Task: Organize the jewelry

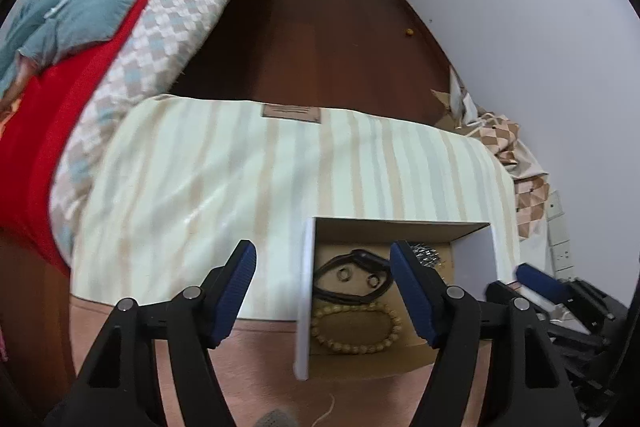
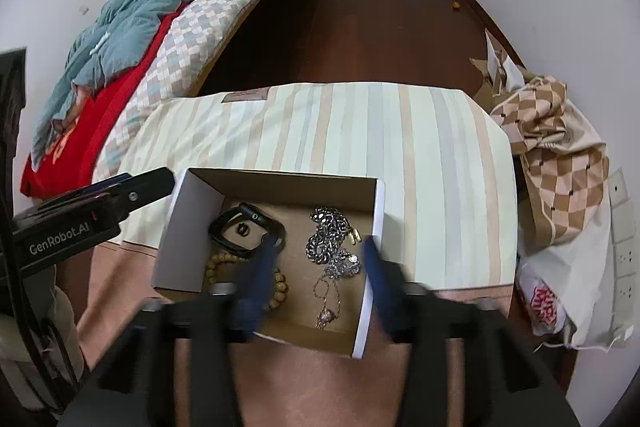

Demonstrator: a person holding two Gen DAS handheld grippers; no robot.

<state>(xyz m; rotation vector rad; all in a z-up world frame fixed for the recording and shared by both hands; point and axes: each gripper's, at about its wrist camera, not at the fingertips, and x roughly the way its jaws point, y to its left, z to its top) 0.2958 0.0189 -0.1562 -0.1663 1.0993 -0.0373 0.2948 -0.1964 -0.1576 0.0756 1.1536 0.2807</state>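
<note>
Shallow cardboard box with white outer walls and brown inside (image 2: 374, 227) sits at the near edge of the striped cream-and-beige cloth on the table (image 2: 400, 131), partly over the bare pinkish table surface. Contents, all in one undivided compartment: black wrist band with a dark face (image 2: 244, 229) at far left, with at least one small metal ring (image 1: 343, 273) lying inside its loop; tan wooden bead bracelet (image 1: 356, 327) just near of the band, touching or nearly touching it; heavy silver curb chain (image 2: 328, 231) piled at far right; thin silver necklace with a small pendant (image 2: 328, 301) trailing toward the near wall. Right tongs (image 2: 320, 259): jaws apart, empty, blurred, held over the box with the left finger above the band and beads and the right finger at the right wall. Left tongs (image 1: 324, 267): jaws wide apart, empty, straddling the left wall of the box. No jewelry seen on the cloth outside the box, so judged late in the task or at a sorting step. Risks: the two silver pieces overlap, so closing on one would likely drag the other and tangle them; the right finger sits against the thin wall and could shove or tip the light box, which overhangs the cloth edge; the rings are small and may slip from the pads.
</note>
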